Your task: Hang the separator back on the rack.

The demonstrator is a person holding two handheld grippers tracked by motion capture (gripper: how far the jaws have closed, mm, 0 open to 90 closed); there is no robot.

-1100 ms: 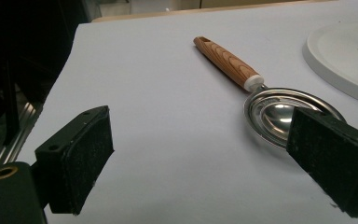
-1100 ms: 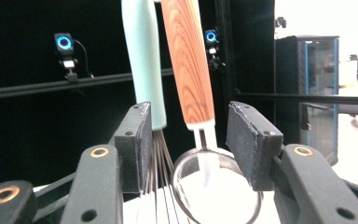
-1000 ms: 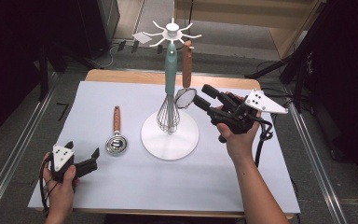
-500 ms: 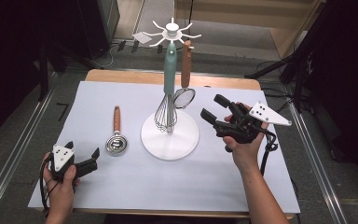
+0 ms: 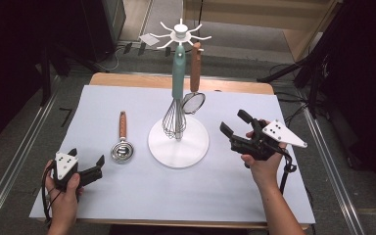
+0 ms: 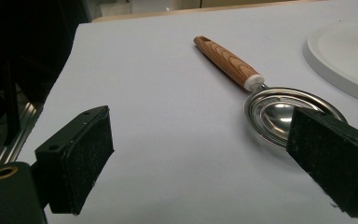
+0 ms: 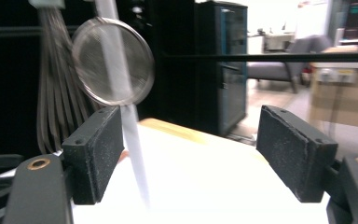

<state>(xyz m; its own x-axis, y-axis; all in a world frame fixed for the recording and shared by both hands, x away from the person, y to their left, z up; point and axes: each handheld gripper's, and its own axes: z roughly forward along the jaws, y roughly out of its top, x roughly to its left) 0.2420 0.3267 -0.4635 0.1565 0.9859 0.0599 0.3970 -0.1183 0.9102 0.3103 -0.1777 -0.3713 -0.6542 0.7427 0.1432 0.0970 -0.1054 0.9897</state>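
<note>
From the high view I see my right gripper (image 5: 236,124) hovering near the right edge of the tabletop (image 5: 142,196), just right of the white round stand (image 5: 178,143); its fingers have just been opening and stand wide apart with nothing between them. The small mesh strainer (image 5: 194,103) with its wooden handle hangs from the stand's top beside a teal-handled whisk (image 5: 176,117), well clear of those fingers. My left gripper (image 5: 95,169) rests near the front left corner of the tabletop, fingers spread and empty, with the wooden-handled metal scoop (image 5: 123,147) lying flat just beyond it, between that gripper and the stand's base. In the left gripper view, the fingers (image 6: 81,158) stand wide, and the scoop (image 6: 279,112) lies on the white cover close behind the right-hand one, handle pointing away toward the far edge. In the right gripper view, the fingers (image 7: 95,149) are wide open on nothing, and the strainer (image 7: 113,60) hangs up ahead beside the whisk's wires (image 7: 56,93), apart from them.
</note>
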